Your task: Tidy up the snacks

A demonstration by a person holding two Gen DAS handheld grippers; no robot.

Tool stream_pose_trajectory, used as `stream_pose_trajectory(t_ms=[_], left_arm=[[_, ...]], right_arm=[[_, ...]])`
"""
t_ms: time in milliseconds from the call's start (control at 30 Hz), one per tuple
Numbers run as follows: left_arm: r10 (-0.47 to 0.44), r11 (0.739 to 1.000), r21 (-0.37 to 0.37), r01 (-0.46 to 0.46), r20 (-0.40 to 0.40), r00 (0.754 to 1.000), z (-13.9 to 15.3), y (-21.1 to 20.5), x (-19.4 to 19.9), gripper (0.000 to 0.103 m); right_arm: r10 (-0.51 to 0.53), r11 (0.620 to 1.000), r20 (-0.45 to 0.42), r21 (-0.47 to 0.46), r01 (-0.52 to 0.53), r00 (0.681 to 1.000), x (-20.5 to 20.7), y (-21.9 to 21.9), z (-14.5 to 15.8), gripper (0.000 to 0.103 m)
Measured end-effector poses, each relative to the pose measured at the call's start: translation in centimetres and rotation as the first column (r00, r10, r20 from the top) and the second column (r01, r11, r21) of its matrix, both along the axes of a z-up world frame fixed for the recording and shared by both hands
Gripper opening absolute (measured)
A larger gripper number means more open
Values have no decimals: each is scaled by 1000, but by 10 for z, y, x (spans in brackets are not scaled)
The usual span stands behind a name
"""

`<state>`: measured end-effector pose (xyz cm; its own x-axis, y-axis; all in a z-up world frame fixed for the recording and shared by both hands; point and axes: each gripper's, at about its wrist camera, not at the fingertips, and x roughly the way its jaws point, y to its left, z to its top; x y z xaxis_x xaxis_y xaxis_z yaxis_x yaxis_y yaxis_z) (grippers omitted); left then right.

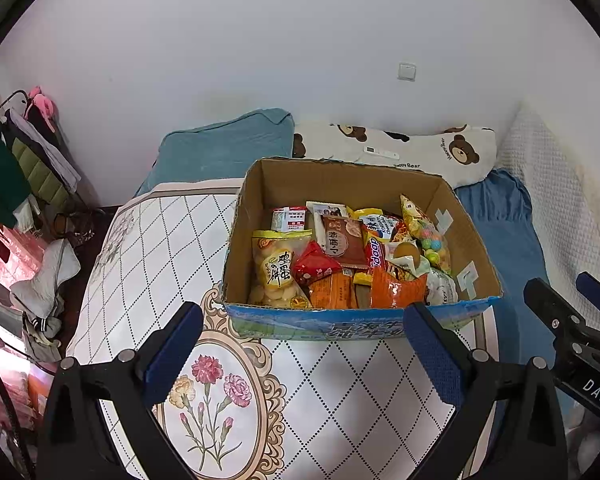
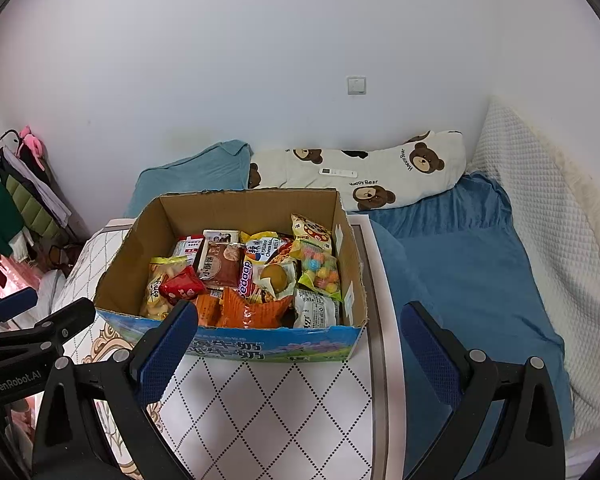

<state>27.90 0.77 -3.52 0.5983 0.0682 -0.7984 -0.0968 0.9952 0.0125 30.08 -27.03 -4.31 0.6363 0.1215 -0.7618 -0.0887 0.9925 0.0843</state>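
**Both grippers hover wide open before a full snack box**

Blue-padded fingers (image 1: pixel 176 344) fill the bottom of the left wrist view, and the left gripper (image 1: pixel 304 356) stands spread wide with nothing between its jaws. Below it, at the lower centre of the frame, lies a white table top (image 1: pixel 324 396) with a diamond pattern and a flower medallion. Just above the fingertips, dead centre, sits the cardboard box (image 1: pixel 352 184), open at the top and packed with snacks: a yellow bag of round crackers (image 1: pixel 278 270) at its left, a small red packet (image 1: pixel 314 266) beside that, a brown packet (image 1: pixel 342 242) in the middle, an orange bag (image 1: pixel 396 290) against the near wall, a bag of coloured candy balls (image 1: pixel 430 238) to the right.

Over in the right wrist view, the right gripper (image 2: pixel 298 354) is likewise splayed wide and empty, with the box at centre left, just above its left finger. At the upper centre a bear-print pillow (image 2: pixel 360 172) leans on the white wall, a teal pillow (image 2: pixel 196 178) to its left, and a blue blanket (image 2: pixel 460 264) spreads across the right side.
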Motion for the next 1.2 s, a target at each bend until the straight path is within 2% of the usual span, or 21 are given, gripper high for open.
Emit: stream_pose_trajectory(t_ms=[1200], left_arm=[[-1,1000,-1,1,3,1000,1,-1,-2,102]], right_arm=[[4,1000,0,2,-4,1000,-4,0,2,103]])
